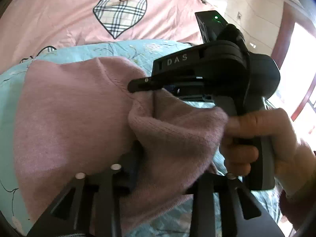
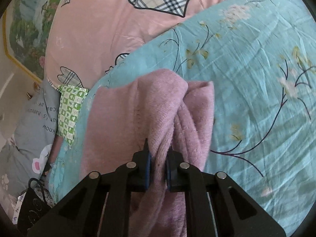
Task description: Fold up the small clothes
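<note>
One fuzzy mauve knit (image 2: 126, 118), bunched, pinched in right gripper (image 2: 158, 169) jaws; left jaws hidden, state unclear.

Knit garment (image 2: 138, 118) lies on floral sheet (image 2: 246, 79); heart-print quilt (image 2: 94, 39) behind sheet, pillows (image 2: 35, 122) at its left.

Soft daylight, blown-out window (image 1: 300, 75) at right, fisheye bending and dark vignette at edges, slight motion blur.

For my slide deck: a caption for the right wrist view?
Right gripper pinches a bunched fold of pink knit garment over the turquoise floral bedspread.
</note>
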